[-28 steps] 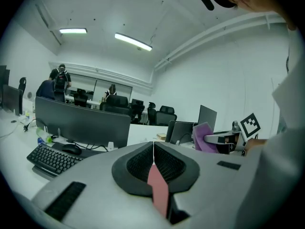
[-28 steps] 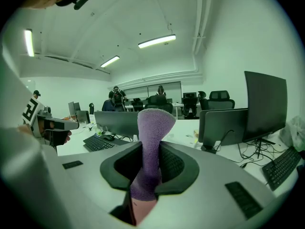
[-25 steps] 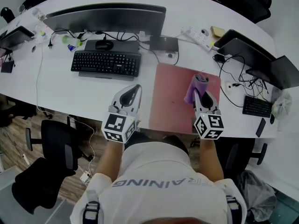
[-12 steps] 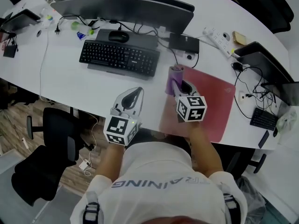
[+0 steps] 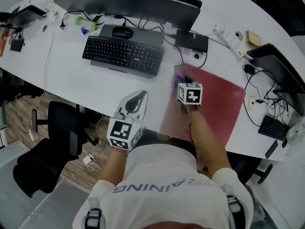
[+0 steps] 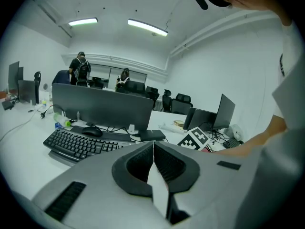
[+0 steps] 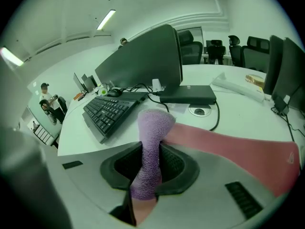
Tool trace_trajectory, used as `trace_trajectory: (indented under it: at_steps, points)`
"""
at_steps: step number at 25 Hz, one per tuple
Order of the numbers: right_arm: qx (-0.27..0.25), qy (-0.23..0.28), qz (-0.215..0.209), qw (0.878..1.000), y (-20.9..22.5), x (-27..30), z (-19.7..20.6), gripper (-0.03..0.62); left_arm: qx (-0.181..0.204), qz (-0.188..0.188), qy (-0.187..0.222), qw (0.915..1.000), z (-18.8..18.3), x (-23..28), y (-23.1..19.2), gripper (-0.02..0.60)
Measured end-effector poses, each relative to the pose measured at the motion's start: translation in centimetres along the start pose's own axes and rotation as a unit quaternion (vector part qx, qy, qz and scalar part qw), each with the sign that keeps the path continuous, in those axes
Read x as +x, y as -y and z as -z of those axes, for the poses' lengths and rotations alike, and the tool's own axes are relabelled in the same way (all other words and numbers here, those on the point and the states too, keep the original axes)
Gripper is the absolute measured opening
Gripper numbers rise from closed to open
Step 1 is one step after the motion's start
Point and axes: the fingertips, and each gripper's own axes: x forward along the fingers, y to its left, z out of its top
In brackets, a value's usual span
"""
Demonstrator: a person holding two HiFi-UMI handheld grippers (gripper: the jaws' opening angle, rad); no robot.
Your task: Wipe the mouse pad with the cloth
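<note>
A pink mouse pad [image 5: 214, 106] lies on the white desk, right of the keyboard. My right gripper [image 5: 183, 80] is shut on a purple fuzzy cloth [image 7: 150, 149], whose tip [image 5: 178, 77] rests at the pad's [image 7: 228, 144] far left corner. In the right gripper view the cloth stands up between the jaws. My left gripper [image 5: 135, 102] hovers near the desk's front edge, left of the pad, shut with nothing between its jaws [image 6: 153, 168].
A black keyboard [image 5: 123, 55] and mouse [image 5: 122, 32] lie in front of a wide monitor [image 5: 128, 1]. A black box [image 5: 191, 40] with cables sits behind the pad. A power strip [image 5: 231, 37] and laptops [image 5: 276, 75] are to the right. Office chairs stand below the desk's front edge.
My right gripper has carried the cloth from the pad's right side across to its far left corner. The left gripper has stayed put.
</note>
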Motion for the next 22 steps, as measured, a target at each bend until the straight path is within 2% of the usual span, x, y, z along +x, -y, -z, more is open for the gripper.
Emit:
trace_trajectory:
  at_steps: [10,22]
  points:
    - [0.036,-0.007,0.017,0.999,8.3,-2.7,2.6,0.1,0.012,-0.008,-0.006,0.9999,-0.5,1.4,5.9,0.032]
    - [0.089,0.014,0.083,0.992,21.9,-10.8,7.3,0.1,0.035,0.036,-0.005,0.9987,-1.2,5.8,15.6,0.032]
